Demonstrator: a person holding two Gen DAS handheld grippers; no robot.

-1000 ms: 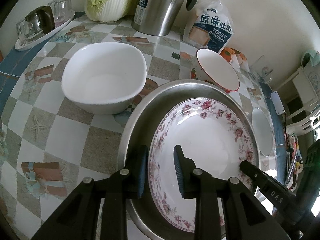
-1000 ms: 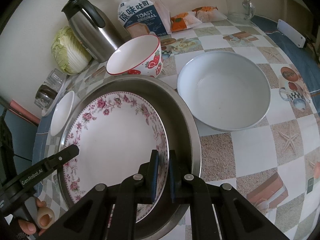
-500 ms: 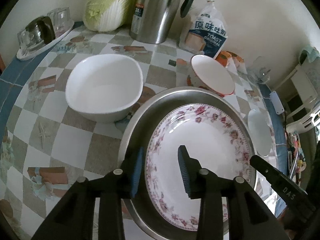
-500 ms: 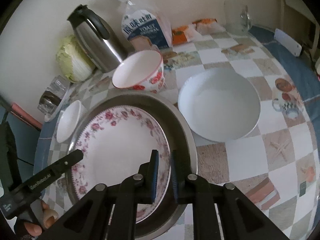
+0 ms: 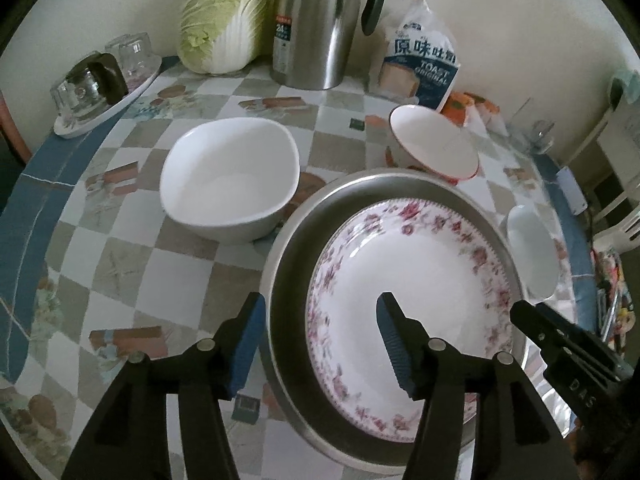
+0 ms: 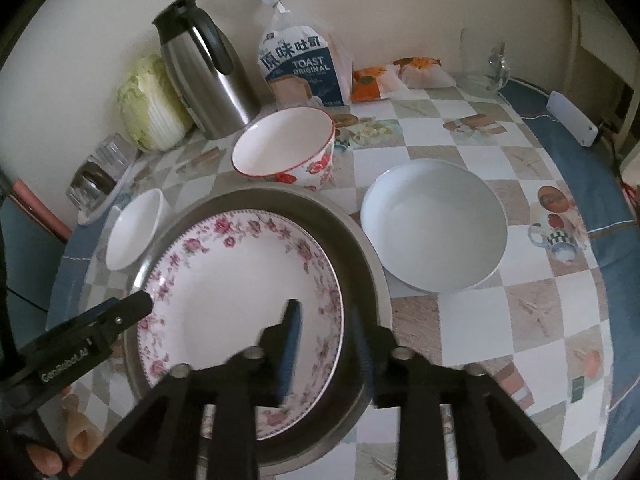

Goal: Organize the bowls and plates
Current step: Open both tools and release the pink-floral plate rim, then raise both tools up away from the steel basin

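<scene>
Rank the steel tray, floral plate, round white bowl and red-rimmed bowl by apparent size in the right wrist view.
1. Steel tray
2. Floral plate
3. Round white bowl
4. Red-rimmed bowl, though it sits farther from the camera, so its true size is less sure.

A cream wall (image 6: 400, 8) backs the round table (image 6: 460, 128) (checked cloth, blue border) in dim light.

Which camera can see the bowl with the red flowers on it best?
The right wrist view: the flowered bowl shows its whole rim and red flowers on its side. In the left wrist view, the same bowl shows mostly its white inside.
</scene>
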